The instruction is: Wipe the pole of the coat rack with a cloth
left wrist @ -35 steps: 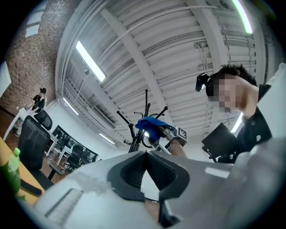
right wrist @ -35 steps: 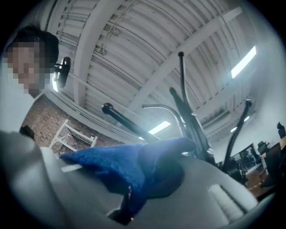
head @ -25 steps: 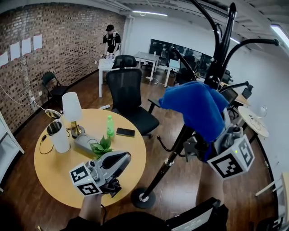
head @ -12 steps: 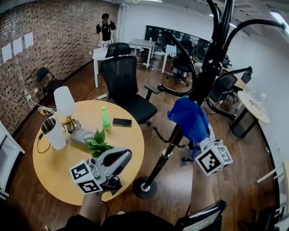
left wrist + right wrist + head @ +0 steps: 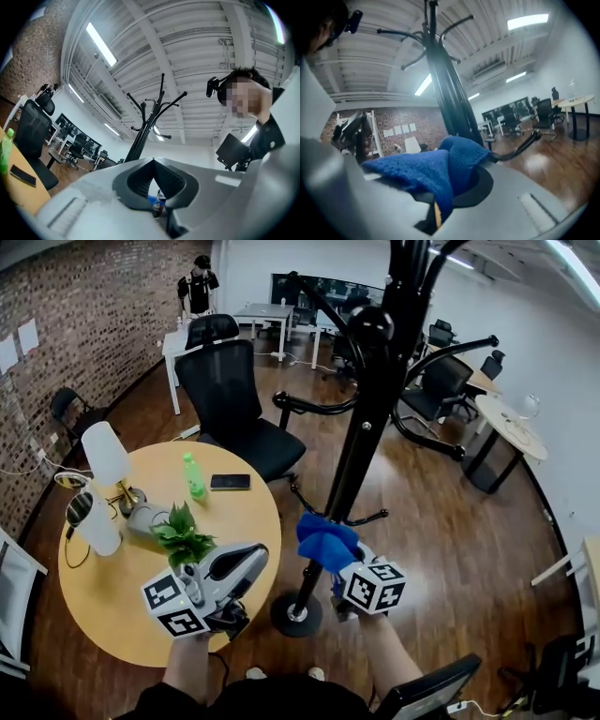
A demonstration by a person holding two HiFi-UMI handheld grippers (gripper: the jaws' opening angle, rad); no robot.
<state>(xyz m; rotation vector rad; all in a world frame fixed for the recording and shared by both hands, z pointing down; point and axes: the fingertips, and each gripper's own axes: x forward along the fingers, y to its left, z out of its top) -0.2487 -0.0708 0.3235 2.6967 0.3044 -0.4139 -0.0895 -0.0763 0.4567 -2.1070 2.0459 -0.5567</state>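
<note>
The blue cloth (image 5: 324, 540) has come a long way down in the last second: it was up near the curved hooks at the upper right of the head view, and now it sits low on the coat rack's pole (image 5: 368, 423), a little above the round base (image 5: 294, 614) at the lower centre of the frame. I read that as one long downward stroke nearly finished, so most of the shaft has had a single pass on this side. My right claw (image 5: 339, 566) is clamped on the cloth, which drapes over both jaws and presses against the pole. My left claw (image 5: 246, 564) has hardly shifted; it hovers at the lower left over the edge of the round desk (image 5: 112, 620), jaws together with nothing in them. The small lower hooks (image 5: 364, 518) stick out just beside the cloth, to its right, and I judge they could snag it on any sweep round the shaft there. The desk edge is near the pole on the left, carrying a lamp (image 5: 104, 455), a white cylinder (image 5: 91, 519), a plant (image 5: 180, 536), a green bottle (image 5: 193, 476) and a phone (image 5: 230, 482). A black office chair (image 5: 228, 397) stands behind the desk, and a person (image 5: 197, 282) stands far off at the top left.
</note>
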